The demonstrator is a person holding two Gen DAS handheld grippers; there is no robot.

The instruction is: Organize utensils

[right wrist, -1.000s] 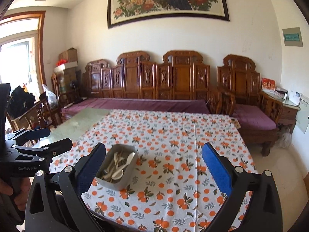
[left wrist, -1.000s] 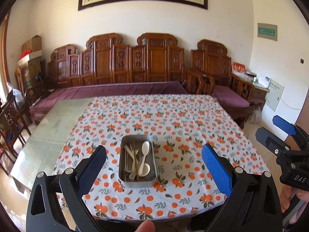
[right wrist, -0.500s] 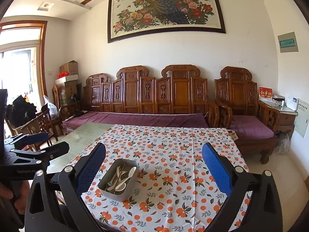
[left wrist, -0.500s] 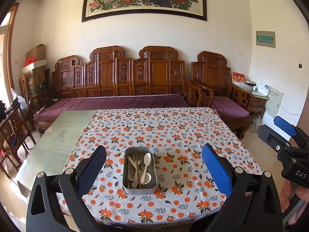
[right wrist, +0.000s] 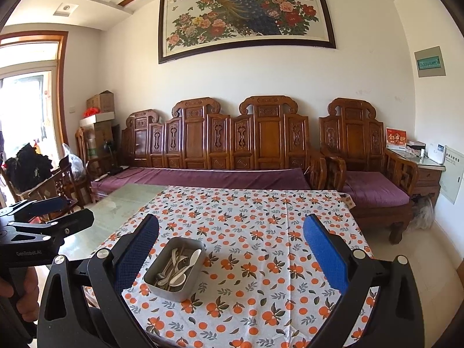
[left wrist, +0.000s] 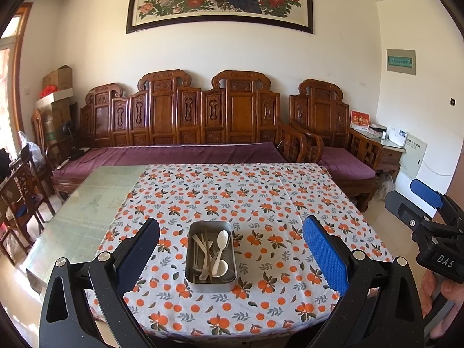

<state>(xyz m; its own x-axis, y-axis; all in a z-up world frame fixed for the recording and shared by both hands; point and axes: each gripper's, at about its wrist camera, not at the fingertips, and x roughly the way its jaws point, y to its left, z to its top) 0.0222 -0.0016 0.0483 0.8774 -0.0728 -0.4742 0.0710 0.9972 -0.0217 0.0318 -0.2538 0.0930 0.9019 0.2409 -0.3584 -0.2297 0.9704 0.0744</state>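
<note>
A grey metal tray [left wrist: 210,283] sits near the front of the table on an orange-patterned cloth [left wrist: 261,203]. It holds several utensils: white spoons [left wrist: 221,242], pale forks and chopsticks. It also shows in the right wrist view [right wrist: 162,285] at lower left. My left gripper [left wrist: 232,249] is open and empty, held back from the table with the tray between its fingers in view. My right gripper [right wrist: 232,249] is open and empty, off to the tray's right. Each gripper shows in the other's view: the right one [left wrist: 429,220], the left one [right wrist: 43,220].
The table's left part is bare glass [left wrist: 87,203]. A carved wooden sofa with purple cushions [left wrist: 179,150] stands behind the table. A wooden chair [left wrist: 20,191] is at the left. A side table [left wrist: 385,145] is at the far right.
Both grippers have pulled back and tilted upward, so the table and tray sit lower and smaller in view. Both stay open. The tray has not moved.
</note>
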